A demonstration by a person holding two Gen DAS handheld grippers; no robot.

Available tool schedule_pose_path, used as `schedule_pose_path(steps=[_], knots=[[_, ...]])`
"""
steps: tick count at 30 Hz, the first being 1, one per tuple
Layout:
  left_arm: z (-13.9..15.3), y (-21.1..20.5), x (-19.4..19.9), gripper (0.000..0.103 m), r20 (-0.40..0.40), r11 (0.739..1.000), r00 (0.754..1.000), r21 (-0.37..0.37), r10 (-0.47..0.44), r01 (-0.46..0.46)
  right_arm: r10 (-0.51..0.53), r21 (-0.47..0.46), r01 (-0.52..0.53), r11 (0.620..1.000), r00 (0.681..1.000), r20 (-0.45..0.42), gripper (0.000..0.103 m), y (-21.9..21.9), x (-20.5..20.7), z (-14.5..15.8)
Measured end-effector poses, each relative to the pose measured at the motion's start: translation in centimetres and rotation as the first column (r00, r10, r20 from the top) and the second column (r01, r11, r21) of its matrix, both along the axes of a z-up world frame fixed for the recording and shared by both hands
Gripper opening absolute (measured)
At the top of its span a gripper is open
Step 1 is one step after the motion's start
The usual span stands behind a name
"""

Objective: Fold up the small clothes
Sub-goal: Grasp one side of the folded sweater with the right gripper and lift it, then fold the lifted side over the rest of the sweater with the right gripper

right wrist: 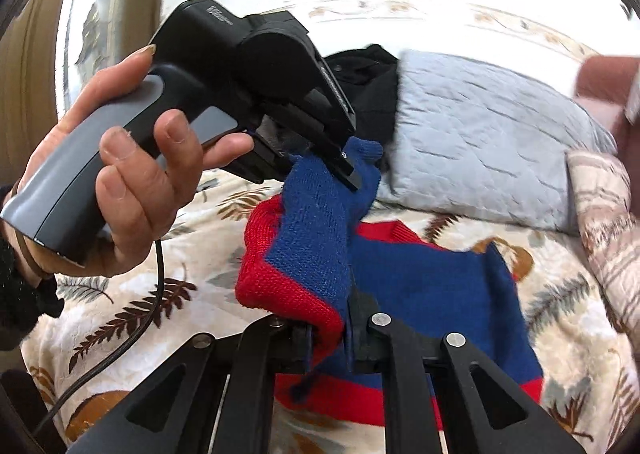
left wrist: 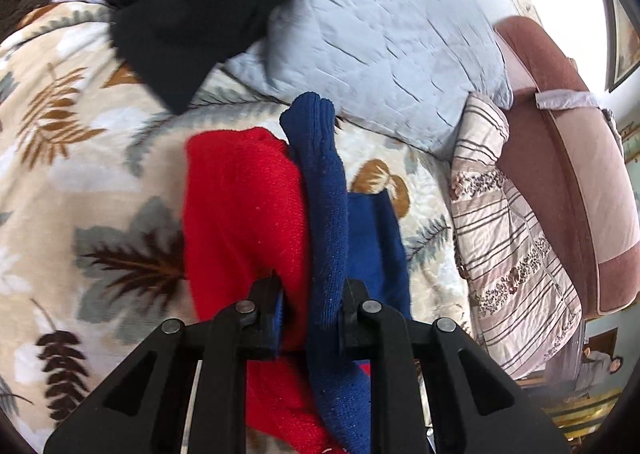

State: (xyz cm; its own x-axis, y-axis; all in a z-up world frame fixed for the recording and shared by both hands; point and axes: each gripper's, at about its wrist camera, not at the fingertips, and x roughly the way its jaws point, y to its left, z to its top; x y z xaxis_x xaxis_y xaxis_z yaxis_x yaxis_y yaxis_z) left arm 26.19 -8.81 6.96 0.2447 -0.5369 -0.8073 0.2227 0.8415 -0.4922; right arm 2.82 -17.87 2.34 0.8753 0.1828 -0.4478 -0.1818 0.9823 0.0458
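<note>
A small red and blue knit sweater (left wrist: pixel 240 214) lies partly lifted over a leaf-print blanket (left wrist: pixel 80 174). My left gripper (left wrist: pixel 310 318) is shut on a bunched fold of the sweater, red on the left and blue on the right. In the right wrist view the sweater (right wrist: pixel 432 286) spreads out on the blanket, and my right gripper (right wrist: pixel 330 342) is shut on its red-edged blue fold. The left gripper (right wrist: pixel 340 170), held by a hand (right wrist: pixel 120 182), pinches the sweater's upper blue end.
A light blue quilted pillow (left wrist: pixel 380 38) lies behind the sweater, with black clothing (left wrist: pixel 180 14) to its left. A striped patterned pillow (left wrist: pixel 512 238) and a pink headboard (left wrist: pixel 580 174) stand at the right. A cable (right wrist: pixel 132 330) hangs from the left gripper's handle.
</note>
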Motion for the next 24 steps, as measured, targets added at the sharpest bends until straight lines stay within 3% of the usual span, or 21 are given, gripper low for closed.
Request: schedule_pose_path(steps=[7, 11, 16, 24], knots=[[-1.0, -5.7, 0.4, 0.016, -0.039, 0.998, 0.998, 0.048, -0.043, 0.045, -0.050, 0.154, 0.058, 0.986, 0.997, -0.053, 0.010, -4.8, 0.4, -1.0], [-2.1, -8.6, 1.0, 0.016, -0.061, 0.994, 0.996, 0.084, -0.061, 0.066, -0.072, 0.275, 0.099, 0.956, 0.991, -0.110, 0.010, -8.1, 0.6, -1.7], [-4.5, -11.4, 1.8, 0.016, -0.111, 0.990, 0.991, 0.107, -0.078, 0.090, -0.084, 0.409, 0.164, 0.898, 0.975, -0.206, 0.010, -11.7, 0.9, -3.4], [-8.7, -14.5, 1.9, 0.019, -0.159, 0.980, 0.983, 0.159, -0.091, 0.117, -0.049, 0.579, 0.305, 0.756, 0.909, -0.415, 0.010, -16.4, 2.2, -8.5]])
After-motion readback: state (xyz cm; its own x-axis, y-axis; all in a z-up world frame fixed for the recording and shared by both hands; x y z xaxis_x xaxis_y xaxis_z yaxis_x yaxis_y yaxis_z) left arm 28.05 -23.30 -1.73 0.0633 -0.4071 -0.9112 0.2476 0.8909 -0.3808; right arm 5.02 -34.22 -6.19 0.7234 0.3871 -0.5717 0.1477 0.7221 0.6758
